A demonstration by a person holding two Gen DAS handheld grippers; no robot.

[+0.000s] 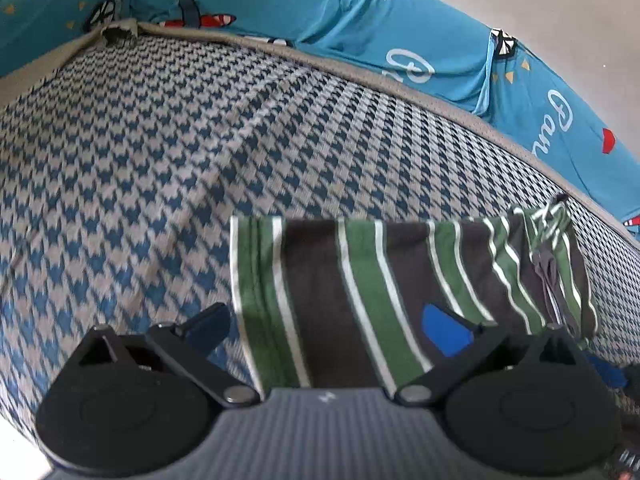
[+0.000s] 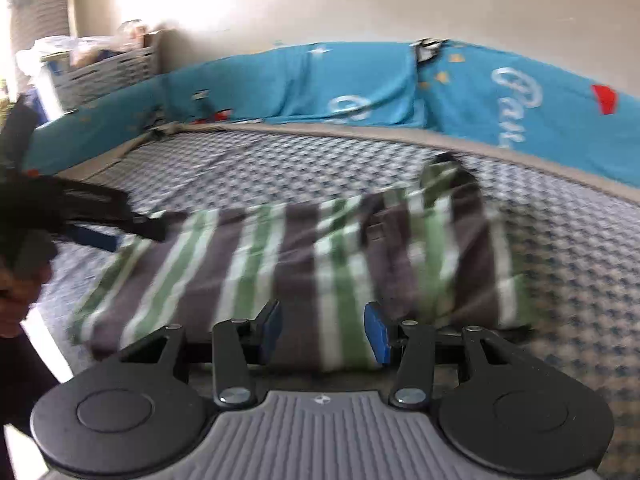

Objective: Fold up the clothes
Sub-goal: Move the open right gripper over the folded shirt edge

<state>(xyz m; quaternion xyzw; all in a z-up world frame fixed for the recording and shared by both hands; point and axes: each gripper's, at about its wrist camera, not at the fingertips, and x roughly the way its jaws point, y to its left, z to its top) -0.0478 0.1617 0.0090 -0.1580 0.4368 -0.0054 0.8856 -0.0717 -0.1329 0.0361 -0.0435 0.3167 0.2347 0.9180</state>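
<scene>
Garment: a striped garment (image 1: 360, 292), dark grey with green bands edged in white, is lying folded into a long strip on the bed (image 1: 160, 160); its far end is bunching up.
Bed: a blue-and-grey houndstooth cover is stretching out bare beside and beyond the garment, up to a grey border and a turquoise printed bumper (image 1: 320, 4).
Left gripper (image 1: 332, 328): its fingers are standing wide apart, one on the bare cover, the other over the cloth; no grip is showing.
Right gripper (image 2: 324, 332): its fingers are standing partly open astride the garment's near edge; the blur is hiding whether they are pressing on it.
</scene>
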